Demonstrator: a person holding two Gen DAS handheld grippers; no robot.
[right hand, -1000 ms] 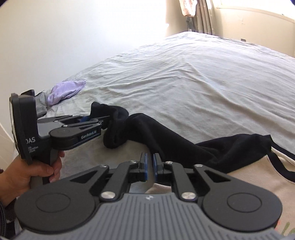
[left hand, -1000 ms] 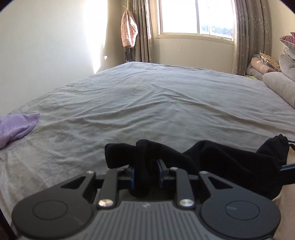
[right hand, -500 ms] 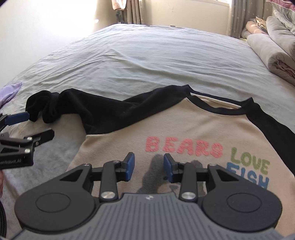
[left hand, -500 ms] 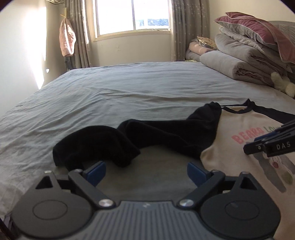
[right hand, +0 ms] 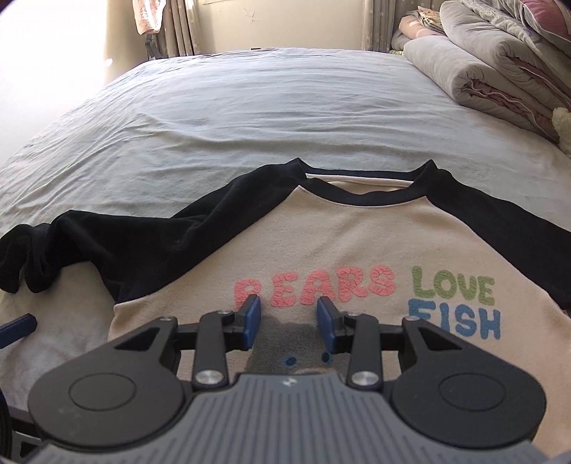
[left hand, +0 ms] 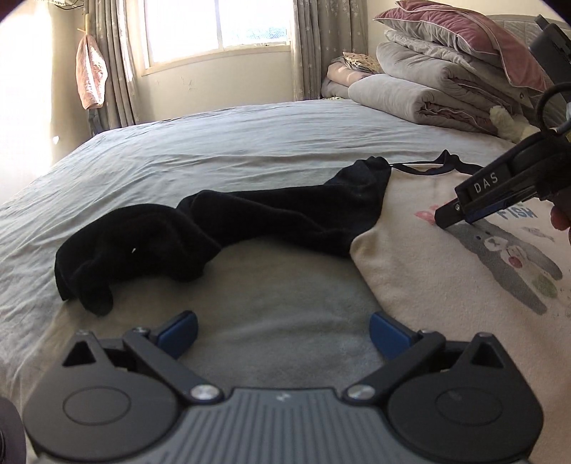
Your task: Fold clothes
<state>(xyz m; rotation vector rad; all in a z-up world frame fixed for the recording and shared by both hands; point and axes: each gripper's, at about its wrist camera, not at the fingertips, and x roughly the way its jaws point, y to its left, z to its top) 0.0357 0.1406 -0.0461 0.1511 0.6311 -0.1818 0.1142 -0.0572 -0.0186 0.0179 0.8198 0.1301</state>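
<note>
- Left gripper [left hand: 282,330], bottom centre of its own view: jaws have just been opening and now stand wide apart, nothing between them, only bare sheet [left hand: 249,142] underneath.
- Right gripper [right hand: 289,323], lower centre of its view: jaws partly apart, nothing pinched. They hover over the print on the shirt [right hand: 321,242], right below the pink "BEARS".
- The shirt lies face up on the bed, cream body at the lower right of the left view. Its black sleeve [left hand: 214,228] trails out toward centre left, and the cuff end is all bunched up.
- What could go wrong, I reckon: that sleeve is twisted and lumpy, so folding it in as it lies would likely bake the lump into the fold. Grabbing just the top layer at the cuff could leave the under layer dragging too.
- Other worry: the right gripper sits mid-chest, so pinching there would probably tent the fabric and pull the flat body out of shape. The sheet is soft and wrinkly as well, so it could get nipped along with the shirt.
- Count: one shirt, two black sleeves (the other at the right edge of the right view), two grippers.
- Further out, one stack of bedding [left hand: 428,78] sits upper right, and there's one window [left hand: 214,32] top centre.
</note>
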